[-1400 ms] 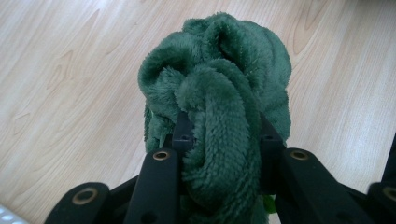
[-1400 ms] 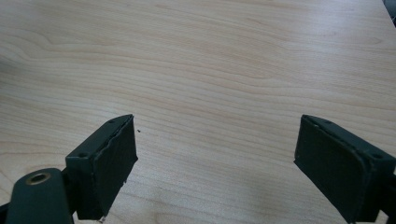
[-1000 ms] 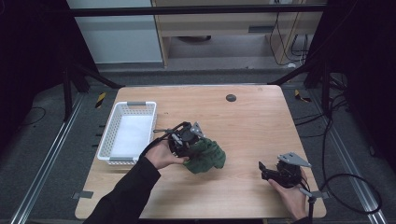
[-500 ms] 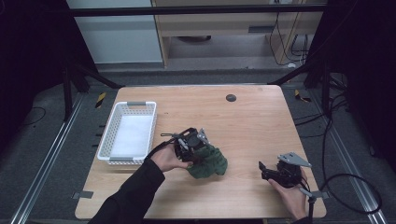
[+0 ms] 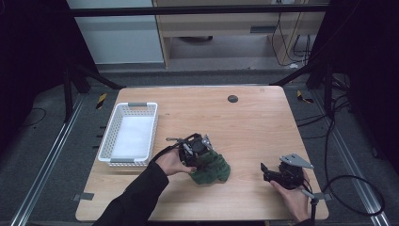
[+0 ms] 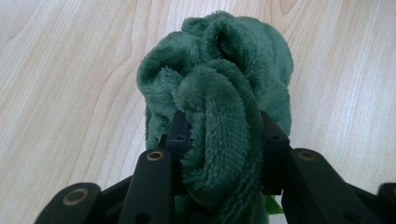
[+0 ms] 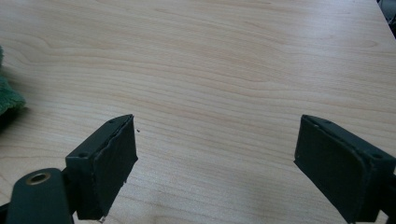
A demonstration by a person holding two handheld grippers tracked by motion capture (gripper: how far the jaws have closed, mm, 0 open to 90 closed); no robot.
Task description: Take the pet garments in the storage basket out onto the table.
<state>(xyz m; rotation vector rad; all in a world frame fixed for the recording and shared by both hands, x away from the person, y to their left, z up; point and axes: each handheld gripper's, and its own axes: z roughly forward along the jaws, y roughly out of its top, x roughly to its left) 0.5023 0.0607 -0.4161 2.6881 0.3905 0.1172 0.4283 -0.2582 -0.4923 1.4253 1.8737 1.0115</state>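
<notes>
Your left tongs (image 5: pixel 203 155) sit low over the green cloth (image 5: pixel 211 168), near the middle of the tabletop (image 5: pixel 254 122), toward your edge. In the left gripper view the cloth (image 6: pixel 219 98) is bunched into a lump, with a thick fold running down between the two black jaws. The pads press it from both sides, so the tongs are clenched on the cloth. Their jaws have just been easing apart a little, with the fold between them. The rest of the cloth lies on the wood beyond the jaws.

Your right tongs (image 5: pixel 270 173) are in your right hand (image 5: pixel 294 197), at the tabletop's near right, well apart from the cloth. In the right gripper view the jaws stand wide and released, with bare wood between the pads (image 7: pixel 116 154). A green edge of the cloth (image 7: pixel 7 100) shows at that view's left border.

The white basket (image 5: pixel 150 129) stands at the tabletop's left side, near the cloth, not touching it. A small dark disc (image 5: pixel 232 99) sits toward the far edge.
</notes>
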